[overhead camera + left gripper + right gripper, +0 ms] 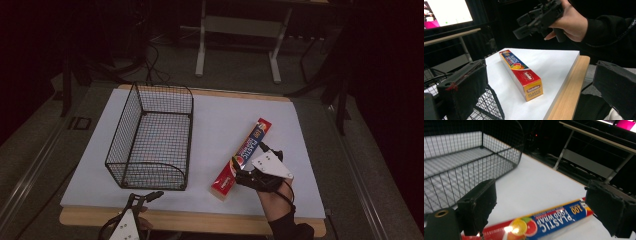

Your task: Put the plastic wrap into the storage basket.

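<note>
The box (243,157) lies on the surface with its long axis diagonal, just below the right hand-held gripper (250,165), whose jaws stand wide and empty above it.

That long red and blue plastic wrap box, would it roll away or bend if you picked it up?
The long red and blue cardboard plastic wrap box has flat sides and square ends, so it probably won't roll; it lies flat on the white table top. It looks stiff, so it likely stays straight. Being long, it might tip down if grabbed near one end.
</note>
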`<state>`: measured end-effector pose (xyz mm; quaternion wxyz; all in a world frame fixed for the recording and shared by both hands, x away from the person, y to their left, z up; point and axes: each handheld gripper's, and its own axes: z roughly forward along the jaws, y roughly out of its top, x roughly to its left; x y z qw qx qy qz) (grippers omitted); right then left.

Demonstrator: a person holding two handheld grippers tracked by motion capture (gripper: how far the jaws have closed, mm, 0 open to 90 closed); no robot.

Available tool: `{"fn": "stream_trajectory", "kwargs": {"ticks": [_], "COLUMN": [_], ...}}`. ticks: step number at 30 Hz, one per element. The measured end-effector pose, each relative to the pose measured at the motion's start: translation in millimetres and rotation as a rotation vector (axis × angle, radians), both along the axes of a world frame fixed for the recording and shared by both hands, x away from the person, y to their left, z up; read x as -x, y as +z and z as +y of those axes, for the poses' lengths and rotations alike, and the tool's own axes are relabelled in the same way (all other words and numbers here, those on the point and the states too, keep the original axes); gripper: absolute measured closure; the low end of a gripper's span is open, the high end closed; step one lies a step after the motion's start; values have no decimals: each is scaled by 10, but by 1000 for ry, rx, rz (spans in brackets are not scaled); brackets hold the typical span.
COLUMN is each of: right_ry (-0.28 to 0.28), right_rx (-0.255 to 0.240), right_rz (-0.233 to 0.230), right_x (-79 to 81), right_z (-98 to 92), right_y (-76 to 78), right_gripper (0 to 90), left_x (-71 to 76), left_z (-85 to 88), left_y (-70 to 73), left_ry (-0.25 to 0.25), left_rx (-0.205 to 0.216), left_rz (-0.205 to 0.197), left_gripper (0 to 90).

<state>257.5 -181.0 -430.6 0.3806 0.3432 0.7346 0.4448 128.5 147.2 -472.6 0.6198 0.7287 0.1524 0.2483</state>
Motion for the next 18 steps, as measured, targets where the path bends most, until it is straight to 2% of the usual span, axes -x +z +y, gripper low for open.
{"fn": "stream_trajectory", "kwargs": {"ticks": [1,3,5,8,11,12,14,16,18], "right_ry": [-1,-17,-29,-68,-79,-115,-150,-166,-185], "right_rx": [-18,-19,-33,-40,-40,-48,-51,-77,-77], "right_rz": [22,22,46,89,94,124,171,207,225], "right_x": [-48,-73,-128,-235,-266,-349,-444,-526,-605], "right_z": [23,30,39,46,47,45,46,45,52], "right_y": [17,29,73,196,221,263,281,291,297], "right_gripper": [100,100,100,100,100,100,100,101,102], "left_x": [1,3,2,0,-1,-2,-6,-6,-5], "left_z": [-2,-7,-9,-12,-16,-19,-21,-24,-26], "left_y": [2,2,2,5,6,4,3,2,0], "left_ry": [-4,-7,-8,-10,-12,-13,-16,-17,-16], "left_rx": [1,2,0,2,3,8,11,14,14], "left_rz": [0,1,2,0,3,8,14,17,15], "left_gripper": [2,2,2,2,2,2,2,2,2]}}
